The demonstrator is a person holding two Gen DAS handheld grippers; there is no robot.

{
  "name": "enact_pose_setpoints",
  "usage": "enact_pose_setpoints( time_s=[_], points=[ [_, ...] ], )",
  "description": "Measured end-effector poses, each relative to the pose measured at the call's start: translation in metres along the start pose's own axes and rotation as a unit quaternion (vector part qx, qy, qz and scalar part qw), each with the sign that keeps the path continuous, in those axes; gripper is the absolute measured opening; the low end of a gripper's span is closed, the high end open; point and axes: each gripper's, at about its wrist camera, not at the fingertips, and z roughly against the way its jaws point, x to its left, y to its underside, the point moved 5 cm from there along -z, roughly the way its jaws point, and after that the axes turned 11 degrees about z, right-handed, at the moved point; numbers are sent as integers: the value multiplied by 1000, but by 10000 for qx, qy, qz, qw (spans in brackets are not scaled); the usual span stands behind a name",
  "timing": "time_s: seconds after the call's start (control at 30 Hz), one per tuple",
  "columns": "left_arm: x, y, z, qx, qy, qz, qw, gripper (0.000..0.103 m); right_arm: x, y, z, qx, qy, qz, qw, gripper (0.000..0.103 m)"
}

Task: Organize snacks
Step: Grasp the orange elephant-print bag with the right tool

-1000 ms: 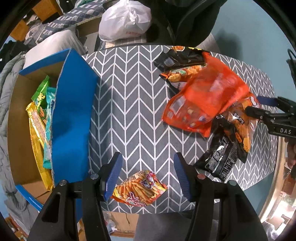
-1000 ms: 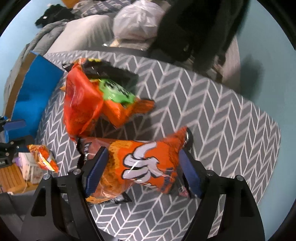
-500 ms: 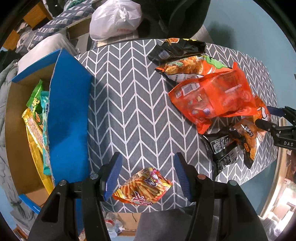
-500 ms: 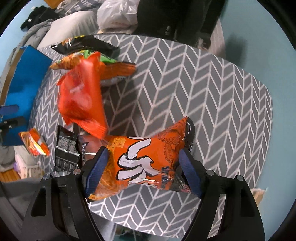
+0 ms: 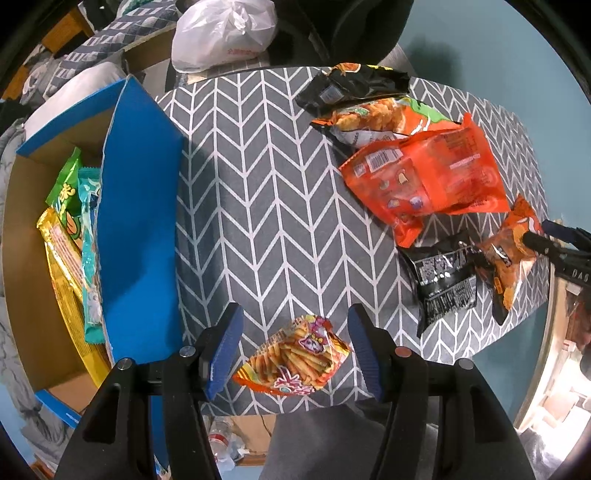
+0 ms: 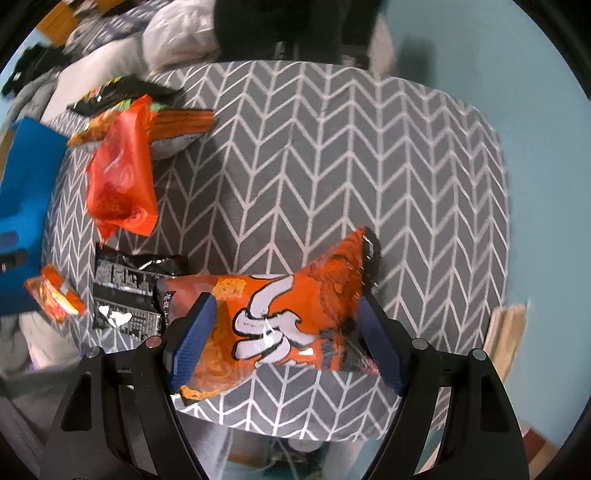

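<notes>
My left gripper (image 5: pixel 295 350) is open, its fingers on either side of a small orange pack of fries-shaped snacks (image 5: pixel 293 360) at the table's near edge. My right gripper (image 6: pixel 286 339) is open around an orange chip bag with white lettering (image 6: pixel 273 321); whether the pads touch it I cannot tell. That bag also shows in the left wrist view (image 5: pixel 508 251). A blue cardboard box (image 5: pixel 140 221) at the left holds green, teal and yellow packs (image 5: pixel 70 236).
On the grey chevron table (image 5: pixel 258 184) lie a red-orange bag (image 5: pixel 428 177), a black bag (image 5: pixel 443 277), an orange-green bag (image 5: pixel 384 118) and a black pack at the far side (image 5: pixel 351 88). A white plastic bag (image 5: pixel 221 33) sits behind the table.
The red-orange bag has dropped flat onto the table and lies still. The right gripper has lowered over the orange chip bag. The left gripper stays around the small snack pack.
</notes>
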Motion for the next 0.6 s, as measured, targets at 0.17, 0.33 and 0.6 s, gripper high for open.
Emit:
enact_pose_setpoints(
  time_s=[0.17, 0.33, 0.6],
  points=[
    [3, 3, 3, 4, 68, 2, 10000, 64, -16, 8, 21, -155, -19, -964, 9952, 81],
    [3, 1, 3, 14, 150, 4, 9999, 64, -26, 21, 24, -148, -253, -2465, 9687, 81],
    [-7, -12, 2, -91, 68, -293, 9995, 64, -11, 31, 7, -119, -207, -3581, 9334, 81]
  ],
)
